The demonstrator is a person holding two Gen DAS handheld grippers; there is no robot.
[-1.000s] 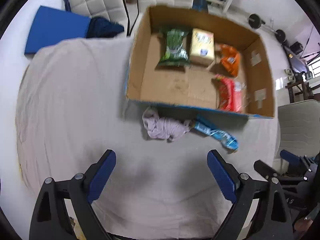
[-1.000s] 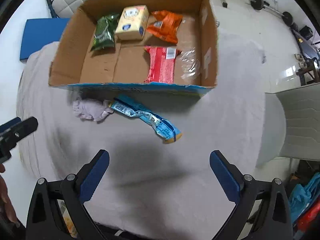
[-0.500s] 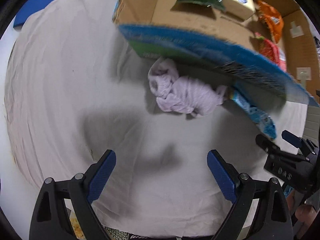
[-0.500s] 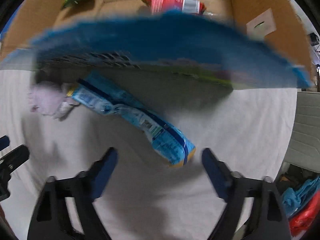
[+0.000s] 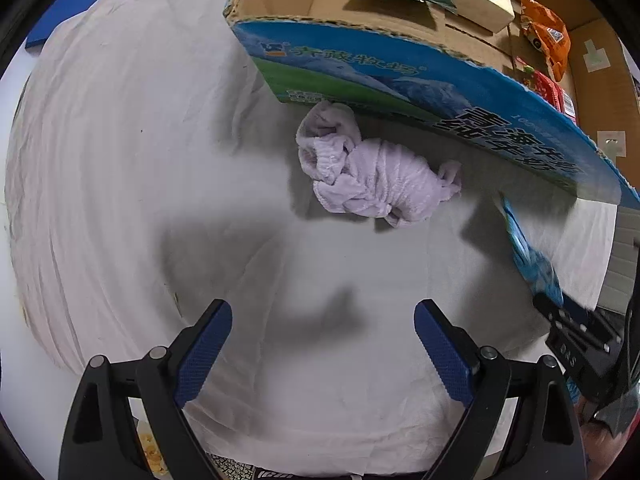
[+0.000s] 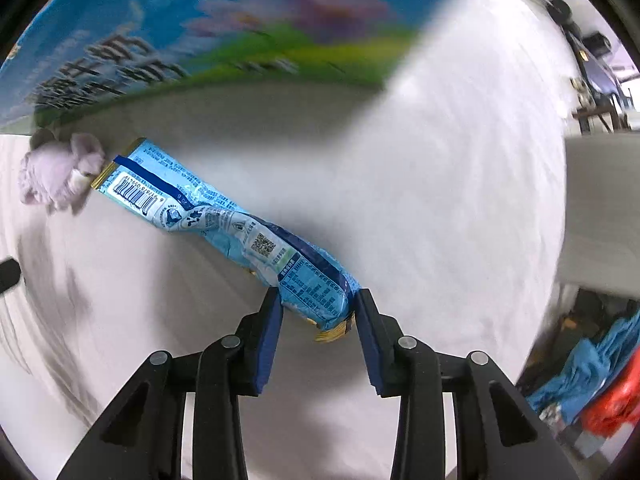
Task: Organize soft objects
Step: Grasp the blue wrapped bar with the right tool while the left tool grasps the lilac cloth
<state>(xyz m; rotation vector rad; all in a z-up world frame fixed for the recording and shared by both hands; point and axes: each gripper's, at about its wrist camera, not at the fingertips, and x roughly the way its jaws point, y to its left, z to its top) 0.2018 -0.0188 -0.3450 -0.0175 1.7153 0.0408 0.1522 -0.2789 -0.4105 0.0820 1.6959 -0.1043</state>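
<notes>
Two grippers point down over a white cloth-covered counter (image 5: 120, 160). The right gripper (image 6: 318, 312) has its jaws closing around the near end of a long light-blue crinkled snack packet (image 6: 224, 224), whose sides meet both blue pads; the packet runs away up-left to a crumpled lilac cloth bundle (image 5: 360, 176), which lies against the blue-printed wall of an open cardboard box (image 5: 400, 76). The left gripper (image 5: 322, 344) holds its jaws wide apart with nothing between them, the bundle lying ahead of them and well apart.
</notes>
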